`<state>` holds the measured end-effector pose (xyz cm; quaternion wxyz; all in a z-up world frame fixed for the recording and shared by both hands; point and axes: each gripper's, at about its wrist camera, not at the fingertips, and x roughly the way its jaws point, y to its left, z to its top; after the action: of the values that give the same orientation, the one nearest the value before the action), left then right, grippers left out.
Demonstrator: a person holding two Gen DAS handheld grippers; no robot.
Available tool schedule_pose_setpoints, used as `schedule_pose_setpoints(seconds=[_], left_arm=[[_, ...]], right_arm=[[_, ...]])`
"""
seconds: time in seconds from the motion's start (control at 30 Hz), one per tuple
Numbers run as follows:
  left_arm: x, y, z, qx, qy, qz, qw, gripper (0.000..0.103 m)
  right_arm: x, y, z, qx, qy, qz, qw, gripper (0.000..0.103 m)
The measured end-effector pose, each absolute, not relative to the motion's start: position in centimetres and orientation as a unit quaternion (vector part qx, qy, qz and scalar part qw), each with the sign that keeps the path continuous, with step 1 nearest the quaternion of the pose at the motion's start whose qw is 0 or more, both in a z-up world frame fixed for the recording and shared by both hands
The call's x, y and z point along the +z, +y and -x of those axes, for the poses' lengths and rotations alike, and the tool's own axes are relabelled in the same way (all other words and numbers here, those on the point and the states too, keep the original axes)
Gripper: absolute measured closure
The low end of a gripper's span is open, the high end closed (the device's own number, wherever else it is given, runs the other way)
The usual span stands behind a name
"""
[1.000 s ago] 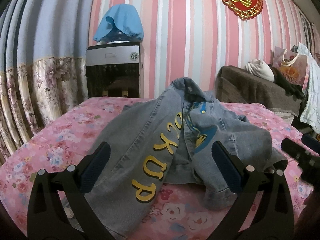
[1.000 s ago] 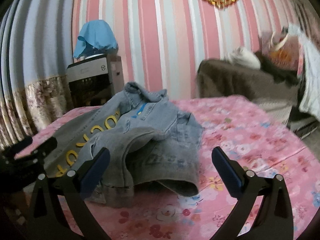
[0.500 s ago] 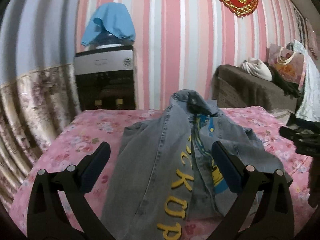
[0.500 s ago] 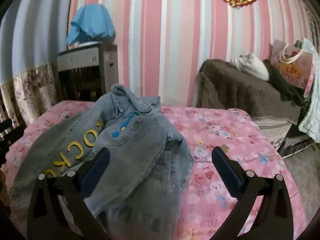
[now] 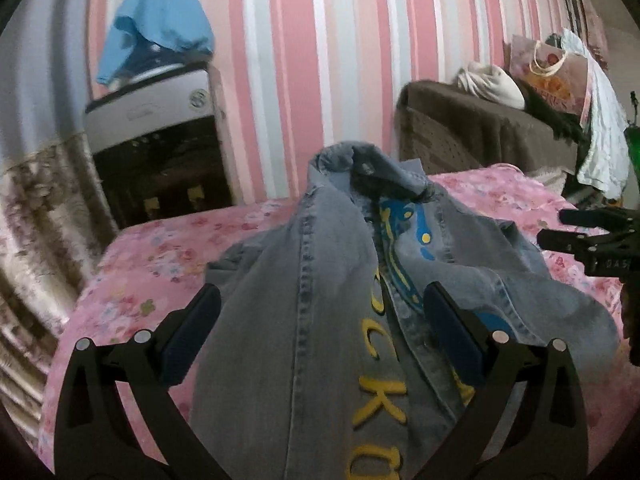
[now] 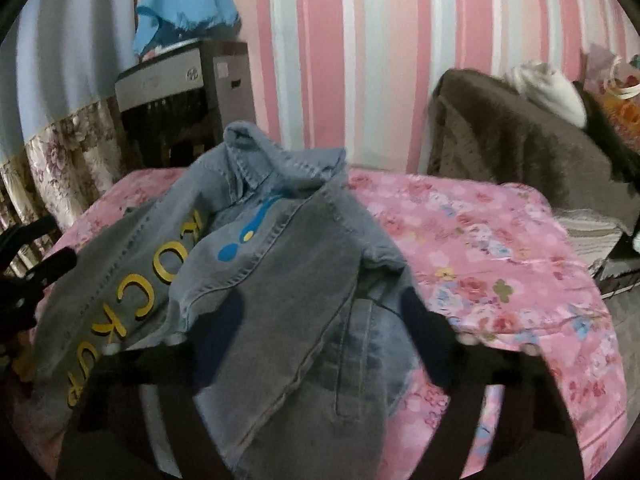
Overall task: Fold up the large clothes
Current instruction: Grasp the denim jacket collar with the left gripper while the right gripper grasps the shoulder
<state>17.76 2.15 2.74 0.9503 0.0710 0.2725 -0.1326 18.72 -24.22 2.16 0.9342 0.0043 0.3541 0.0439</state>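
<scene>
A grey-blue denim jacket [image 5: 320, 300] with yellow letters and a blue print lies crumpled on the pink floral bed [image 5: 160, 248], collar toward the wall. My left gripper [image 5: 320, 332] is open, its jaws straddling the jacket's left panel from just above. My right gripper [image 6: 324, 332] is open over the jacket's [image 6: 280, 300] right panel, blurred by motion. The right gripper also shows at the right edge of the left wrist view [image 5: 592, 240], and the left gripper at the left edge of the right wrist view [image 6: 32, 276].
A water dispenser [image 5: 156, 136] under a blue cloth [image 5: 160, 24] stands against the striped wall behind the bed. A brown-covered piece of furniture [image 5: 480, 128] with clothes and a bag is at the right. Floral curtains [image 5: 36, 220] hang at the left.
Both grippers have moved forward and down over the jacket, which now fills more of each view. The jaws have stayed open.
</scene>
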Motion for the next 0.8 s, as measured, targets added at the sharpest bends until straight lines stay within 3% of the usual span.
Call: schedule_pose_setpoints(seconds=[0.3, 0.4, 0.47, 0.63, 0.67, 0.77, 0.8], left_arm=[[-0.2, 1.1, -24.3, -0.138, 0.326, -0.065, 0.933, 0.003], [-1.7, 0.8, -25.2, -0.132, 0.346, -0.064, 0.927, 0.007], [-2.9, 0.6, -25.9, -0.139, 0.370, -0.066, 0.916, 0.016], [-4.6, 0.2, -26.7, -0.140, 0.400, -0.086, 0.902, 0.027], [-4.6, 0.1, -26.7, -0.142, 0.401, -0.090, 0.900, 0.034], [-5.0, -0.2, -26.9, -0.152, 0.407, -0.104, 0.895, 0.057], [-5.0, -0.2, -27.0, -0.155, 0.409, -0.104, 0.893, 0.059]], right_arm=[[0.2, -23.8, -23.0, 0.057, 0.399, 0.025, 0.915, 0.035], [-0.9, -23.6, -24.2, 0.064, 0.420, 0.038, 0.905, 0.043], [-1.9, -23.5, -25.0, 0.070, 0.435, 0.045, 0.897, 0.047], [-3.6, -23.7, -26.1, 0.089, 0.463, 0.035, 0.881, 0.056], [-3.7, -23.7, -26.2, 0.091, 0.465, 0.035, 0.880, 0.060], [-3.7, -23.7, -26.3, 0.093, 0.465, 0.041, 0.880, 0.078], [-3.7, -23.7, -26.3, 0.091, 0.464, 0.044, 0.880, 0.084]])
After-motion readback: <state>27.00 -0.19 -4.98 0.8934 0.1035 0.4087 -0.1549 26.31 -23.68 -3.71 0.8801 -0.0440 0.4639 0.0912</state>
